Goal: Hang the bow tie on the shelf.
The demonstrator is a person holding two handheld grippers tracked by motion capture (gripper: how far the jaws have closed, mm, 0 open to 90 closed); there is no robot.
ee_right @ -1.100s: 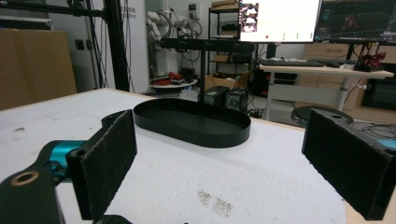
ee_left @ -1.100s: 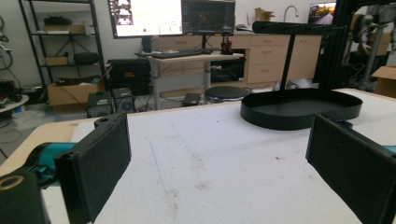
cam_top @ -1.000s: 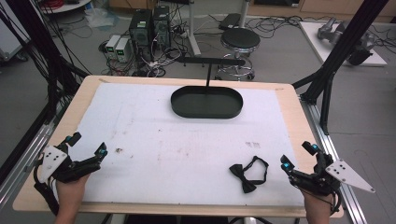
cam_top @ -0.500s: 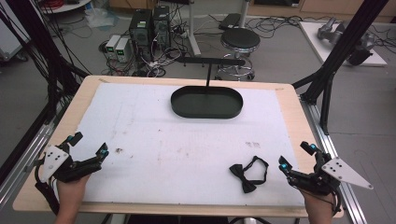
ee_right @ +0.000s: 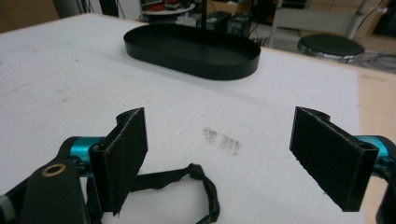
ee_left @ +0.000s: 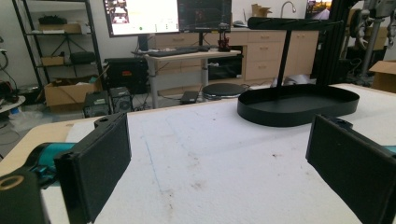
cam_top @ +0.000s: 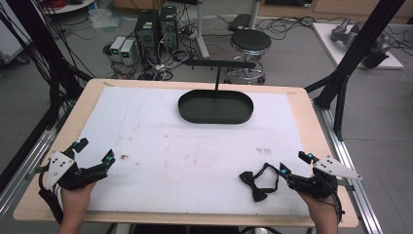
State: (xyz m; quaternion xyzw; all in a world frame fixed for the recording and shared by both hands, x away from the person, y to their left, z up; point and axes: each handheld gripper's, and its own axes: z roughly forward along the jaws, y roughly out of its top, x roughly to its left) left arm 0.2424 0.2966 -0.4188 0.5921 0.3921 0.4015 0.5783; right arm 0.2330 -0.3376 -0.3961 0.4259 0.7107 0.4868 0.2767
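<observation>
Little has moved since before; I see both grippers, left (cam_top: 94,155) and right (cam_top: 294,164), gaping wide. One bow tie (cam_top: 257,181) lies just beside my right gripper; one tray (cam_top: 215,107) sits well ahead.

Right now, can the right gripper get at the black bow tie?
Probably yes. The right gripper sits just beside the black fabric bow tie with its jaws wide open, and the strap loop lies between the jaws on bare white mat; nothing blocks the way.
</observation>
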